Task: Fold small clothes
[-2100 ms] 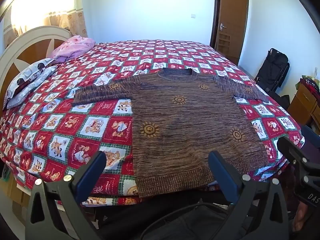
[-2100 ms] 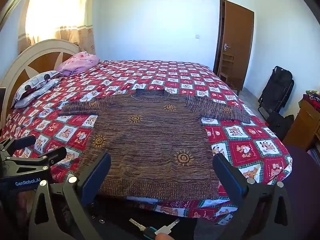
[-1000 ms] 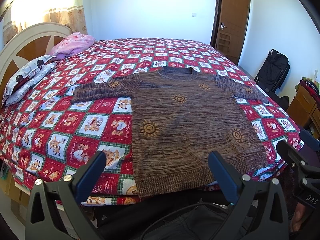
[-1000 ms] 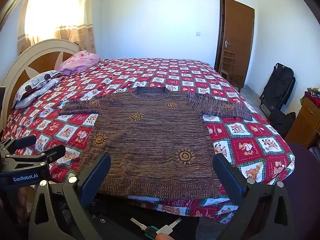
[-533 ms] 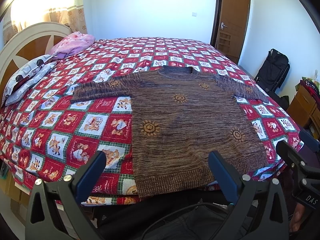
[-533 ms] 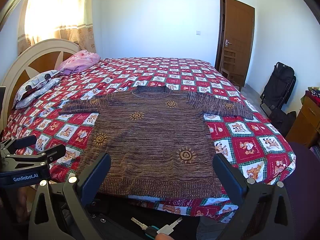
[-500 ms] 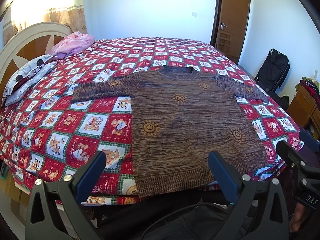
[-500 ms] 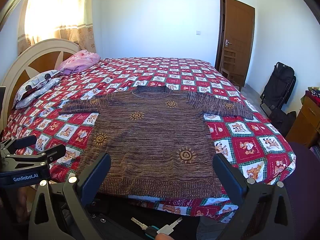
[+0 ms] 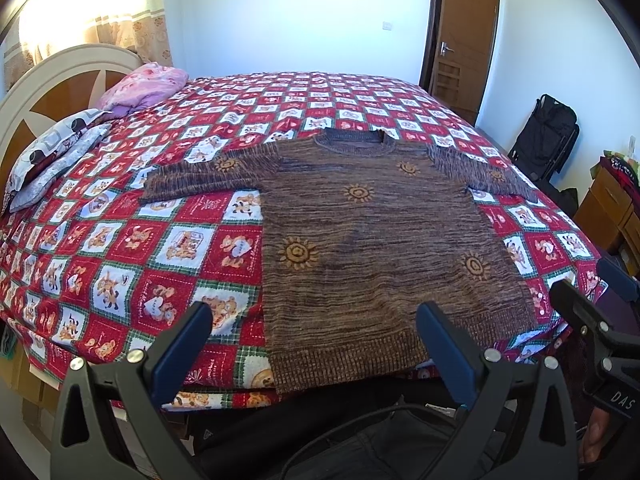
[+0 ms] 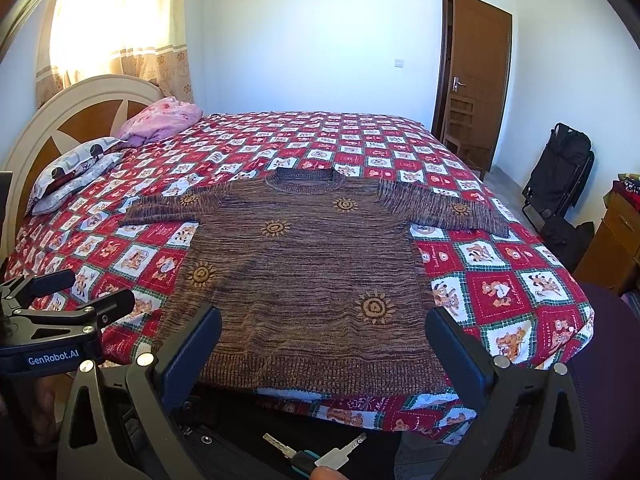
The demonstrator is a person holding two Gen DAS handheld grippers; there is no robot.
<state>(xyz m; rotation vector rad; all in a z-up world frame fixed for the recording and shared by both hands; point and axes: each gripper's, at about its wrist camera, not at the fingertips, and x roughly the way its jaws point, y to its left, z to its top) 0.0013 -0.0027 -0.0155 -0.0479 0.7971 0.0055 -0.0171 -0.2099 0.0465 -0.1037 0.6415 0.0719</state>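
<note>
Looking over: both wrist views from my station, each facing the foot edge of the bed.
Sweater: brown knit sweater [image 9: 372,236] [image 10: 308,276] with orange sun motifs lies flat and face up on the bedspread, both sleeves spread out sideways, neckline toward the far side, ribbed hem at the near edge.
Sweater position: hem sits right along the near edge of the mattress; I see no fold in it yet.
Left gripper: left gripper [image 9: 316,344] hangs in front of the near edge, its 2 blue-padded fingers spread wide, nothing between them, not touching the sweater.
Left gripper seen from right: its black body [image 10: 52,320] shows at the left edge of the right wrist view, beside the bed.
Right gripper: right gripper [image 10: 324,340] hangs low before the hem, its 2 fingers released and wide apart, holding nothing.
Right gripper seen from left: part of it [image 9: 592,320] shows at the right edge of the left wrist view.
Bedspread: red, white and green checked bedspread [image 9: 132,248] [image 10: 500,280] with bear prints covers the whole bed.
Pillows: grey patterned pillow [image 9: 52,152] [image 10: 76,172] and pink pillow [image 9: 144,84] [image 10: 164,118] sit by the headboard [image 10: 72,116], well apart from the sweater.
Keys: 2 keys [image 10: 320,456] show at the bottom of the right wrist view, below the mattress edge.
Room: brown door [image 10: 476,76] on the far wall; black folded stroller [image 10: 560,168] against the right wall.
</note>
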